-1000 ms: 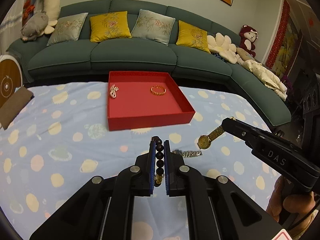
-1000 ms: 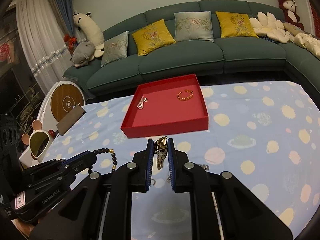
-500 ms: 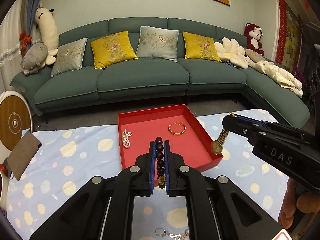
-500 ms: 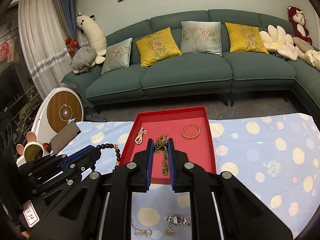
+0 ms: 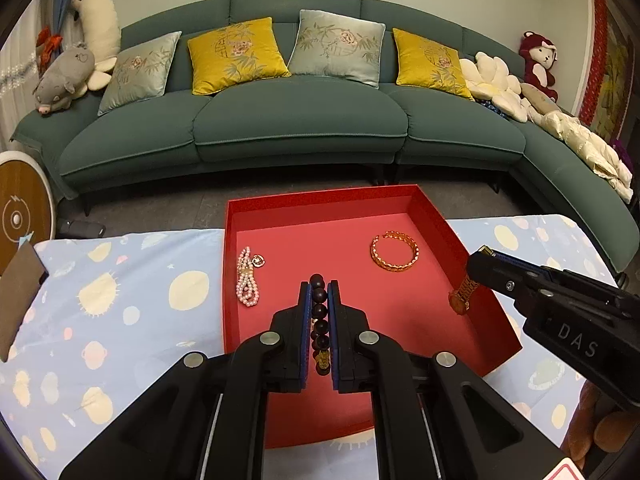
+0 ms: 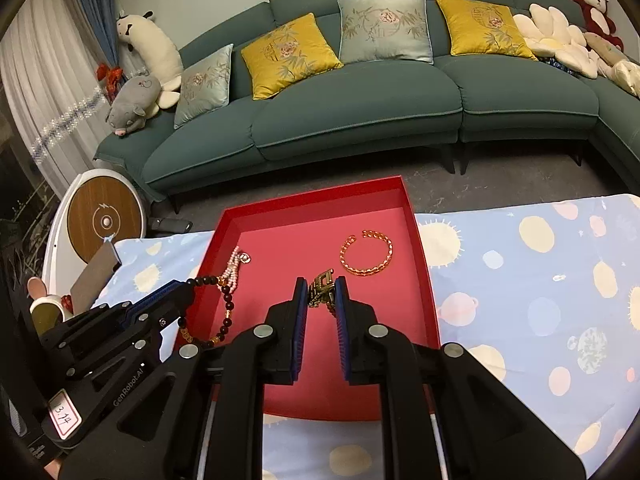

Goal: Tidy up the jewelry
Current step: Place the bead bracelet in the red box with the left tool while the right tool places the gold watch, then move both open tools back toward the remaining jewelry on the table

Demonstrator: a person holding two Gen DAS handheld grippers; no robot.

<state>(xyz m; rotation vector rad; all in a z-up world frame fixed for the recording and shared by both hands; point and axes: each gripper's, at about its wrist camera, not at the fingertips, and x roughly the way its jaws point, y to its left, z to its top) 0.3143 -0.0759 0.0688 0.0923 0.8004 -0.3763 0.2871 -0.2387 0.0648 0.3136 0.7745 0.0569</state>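
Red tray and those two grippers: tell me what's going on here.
A person is sorting jewelry into the red tray with two handheld grippers. The left gripper is shut on a dark bead bracelet, and the right gripper is shut on a gold watch; both hang over the tray. A pearl bracelet and a gold bangle already lie inside.

Read "DAS" in raised letters on the black body of the right gripper (image 5: 478, 258), seen from the left wrist view to the right of the left gripper (image 5: 319, 286). Read "GenRobot.AI" printed along the black body of the left gripper (image 6: 192, 286), seen from the right wrist view to the left of the right gripper (image 6: 322, 282). Noted a white, red-edged sticker (image 6: 64, 414) with handwritten "3.14" lower on that same body, toward its handle end; a possible leading character cut off, not legible.
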